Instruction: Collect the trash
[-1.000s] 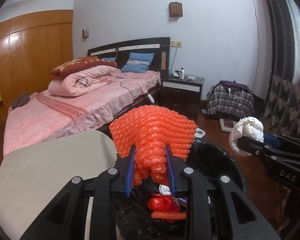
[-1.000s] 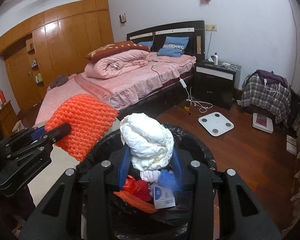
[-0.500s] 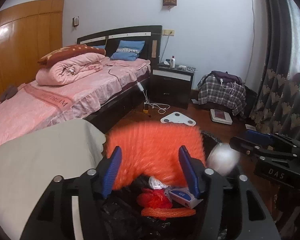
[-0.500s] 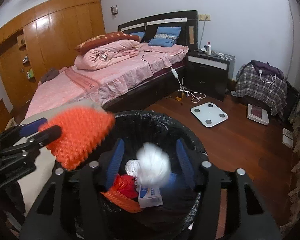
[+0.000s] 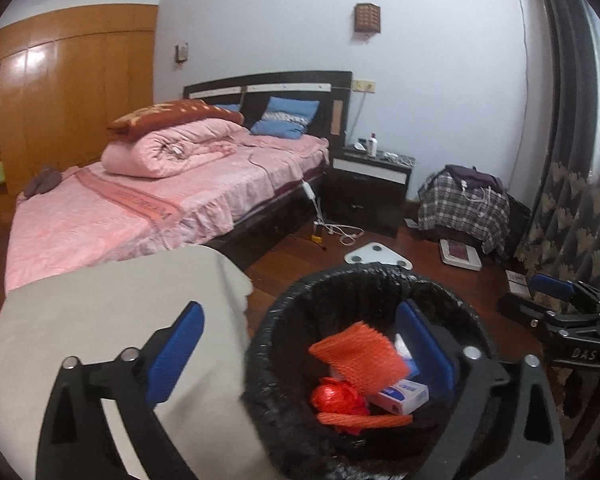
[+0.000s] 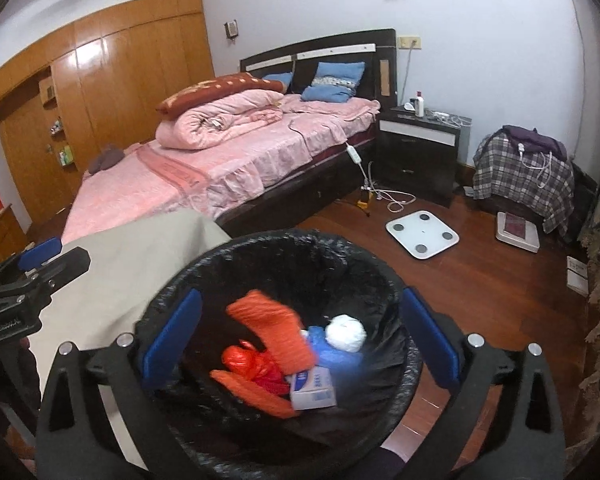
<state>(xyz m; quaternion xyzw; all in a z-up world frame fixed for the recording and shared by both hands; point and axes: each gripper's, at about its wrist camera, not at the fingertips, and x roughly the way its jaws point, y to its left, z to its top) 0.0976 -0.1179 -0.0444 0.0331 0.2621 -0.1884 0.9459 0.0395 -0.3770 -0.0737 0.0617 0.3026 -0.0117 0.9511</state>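
A round bin lined with a black bag stands just below both grippers. An orange foam net and a white crumpled wad lie inside it, loose, among a red bag and a small white box. My left gripper hovers over the bin's left rim, its jaws opening wide with nothing pressed between the blue pads. My right gripper hangs over the bin's mouth, jaws likewise opening and holding nothing.
A beige-covered surface lies left of the bin. Behind it is a pink bed, a dark nightstand, a white scale on the wood floor, and a plaid-covered pile. Curtains hang at right.
Both grippers opened. The orange net fell from the left gripper into the bin, and the white wad fell from the right gripper into it.
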